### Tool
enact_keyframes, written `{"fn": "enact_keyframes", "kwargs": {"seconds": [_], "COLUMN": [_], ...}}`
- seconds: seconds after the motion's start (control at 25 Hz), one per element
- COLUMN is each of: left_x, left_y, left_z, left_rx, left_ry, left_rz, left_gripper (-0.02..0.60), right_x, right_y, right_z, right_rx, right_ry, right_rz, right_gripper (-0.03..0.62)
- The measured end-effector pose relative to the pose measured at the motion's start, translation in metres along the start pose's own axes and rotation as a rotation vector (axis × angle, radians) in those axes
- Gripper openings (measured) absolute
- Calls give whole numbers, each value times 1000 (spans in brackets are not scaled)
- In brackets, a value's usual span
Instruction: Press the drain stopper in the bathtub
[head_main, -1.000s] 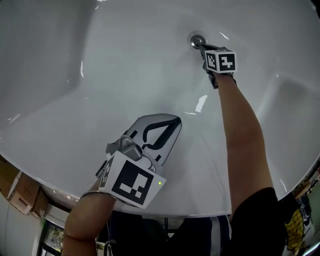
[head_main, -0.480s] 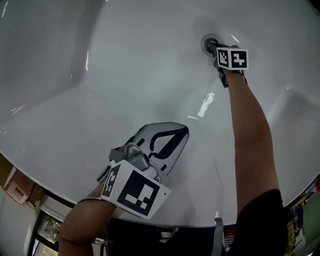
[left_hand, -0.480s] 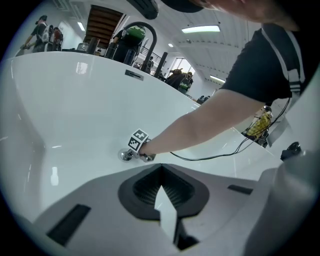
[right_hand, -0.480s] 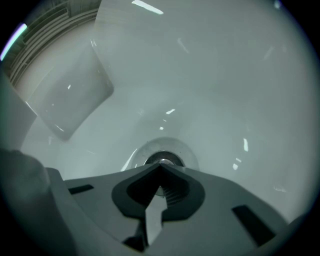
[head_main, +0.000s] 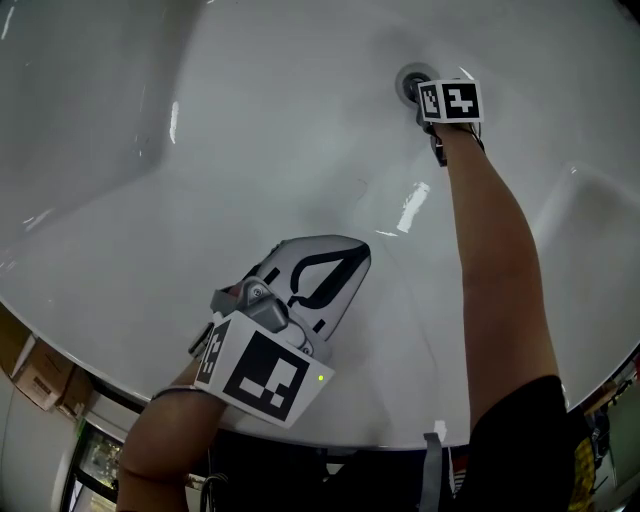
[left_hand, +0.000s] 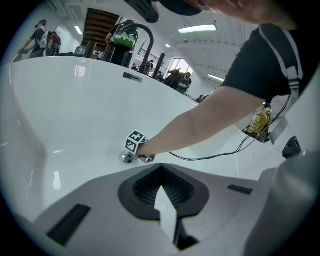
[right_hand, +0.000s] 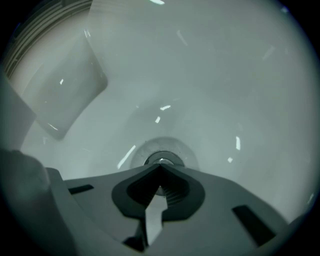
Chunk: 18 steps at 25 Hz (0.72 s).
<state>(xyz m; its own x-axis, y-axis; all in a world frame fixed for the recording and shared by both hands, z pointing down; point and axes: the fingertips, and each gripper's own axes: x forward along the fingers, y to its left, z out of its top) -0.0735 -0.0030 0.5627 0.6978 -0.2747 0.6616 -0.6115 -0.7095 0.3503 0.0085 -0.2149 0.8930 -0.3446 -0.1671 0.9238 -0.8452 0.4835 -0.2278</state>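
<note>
- Head view: nearest, the left gripper (head_main: 348, 250) hovers over the tub's (head_main: 200, 190) near slope. Its cube shows a black-and-white square marker.
- Left gripper view: its jaws are closed tip to tip, with nothing between them.
- Farther in, the right arm (head_main: 490, 260) stretches down to the tub floor.
- The right gripper (head_main: 420, 100), marker cube facing up, has its jaws pressed together and empty. Their tips sit at the near edge of the stopper (right_hand: 161, 159), seemingly touching it.
- The stopper is round and metal, set in the drain at the far floor.
</note>
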Motion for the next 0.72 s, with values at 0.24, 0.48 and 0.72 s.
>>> {"fn": "enact_keyframes", "kwargs": {"seconds": [0.24, 0.48, 0.72], "left_x": [-16, -55, -88], "left_y": [17, -4, -31], "left_z": [-14, 35, 80], "left_rx": [3, 13, 2], "left_ry": [4, -81, -139], "left_rz": [126, 153, 129], "left_gripper": [8, 8, 8], "right_x": [-97, -236, -355], "right_y": [23, 77, 104], "right_z": [3, -2, -9], "right_rx": [163, 166, 208], "right_ry": [-305, -459, -553], "right_rz": [34, 126, 124], "right_gripper": [15, 15, 15]}}
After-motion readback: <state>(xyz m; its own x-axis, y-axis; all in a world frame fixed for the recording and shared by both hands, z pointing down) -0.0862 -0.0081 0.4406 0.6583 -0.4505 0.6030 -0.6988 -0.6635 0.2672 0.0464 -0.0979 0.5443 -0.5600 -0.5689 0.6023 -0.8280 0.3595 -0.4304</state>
